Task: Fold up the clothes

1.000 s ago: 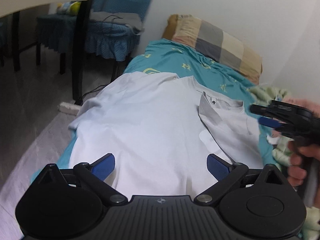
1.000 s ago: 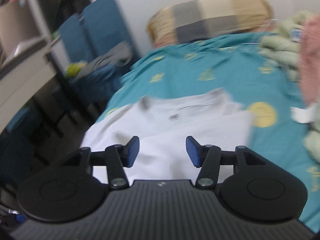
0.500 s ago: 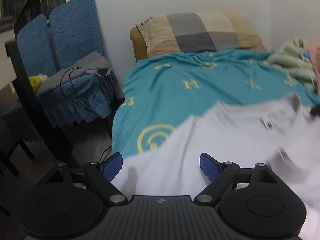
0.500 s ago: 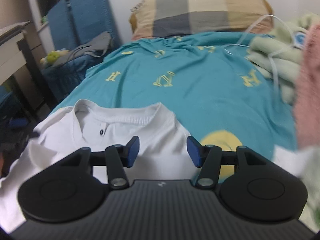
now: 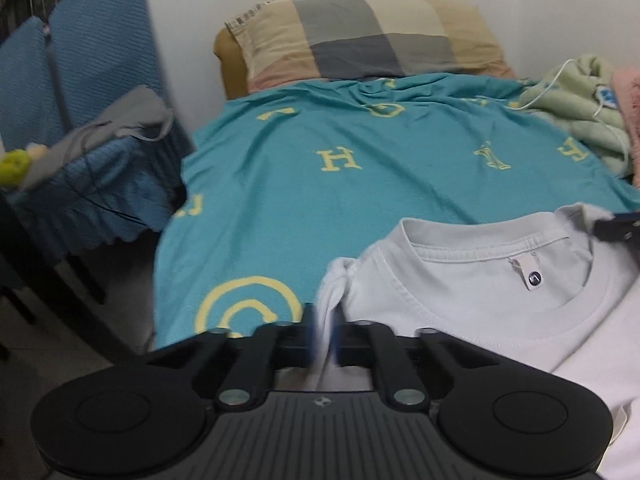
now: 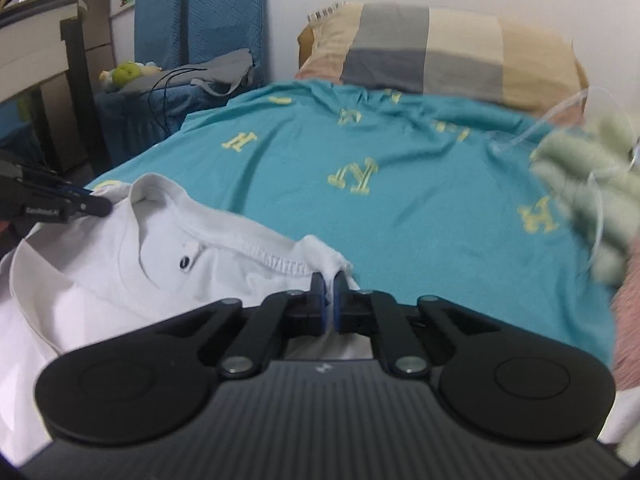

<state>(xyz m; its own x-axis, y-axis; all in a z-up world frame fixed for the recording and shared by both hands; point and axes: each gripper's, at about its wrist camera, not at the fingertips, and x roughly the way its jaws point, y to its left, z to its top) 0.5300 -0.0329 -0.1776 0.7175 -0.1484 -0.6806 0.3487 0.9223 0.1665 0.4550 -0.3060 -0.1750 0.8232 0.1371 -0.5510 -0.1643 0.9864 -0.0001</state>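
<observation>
A white T-shirt [image 5: 480, 296] lies on the teal bedspread [image 5: 360, 184], collar towards the pillow. My left gripper [image 5: 325, 330] is shut on the shirt's left shoulder, with cloth bunched between its blue pads. My right gripper [image 6: 329, 300] is shut on the other shoulder of the T-shirt [image 6: 120, 280], beside the collar. The left gripper also shows in the right wrist view [image 6: 96, 205], pinching the far shoulder. The right gripper's tip shows at the right edge of the left wrist view [image 5: 618, 228].
A checked pillow [image 5: 360, 36] lies at the bed's head against the wall. A green blanket pile [image 6: 580, 184] and a pink cloth [image 6: 628, 320] lie on the right. A blue chair [image 5: 80, 112] with grey cloth stands left of the bed, and a desk [image 6: 36, 40] beyond it.
Both grippers were open above the shirt. They moved up to the shoulders by the collar and shut on the cloth.
</observation>
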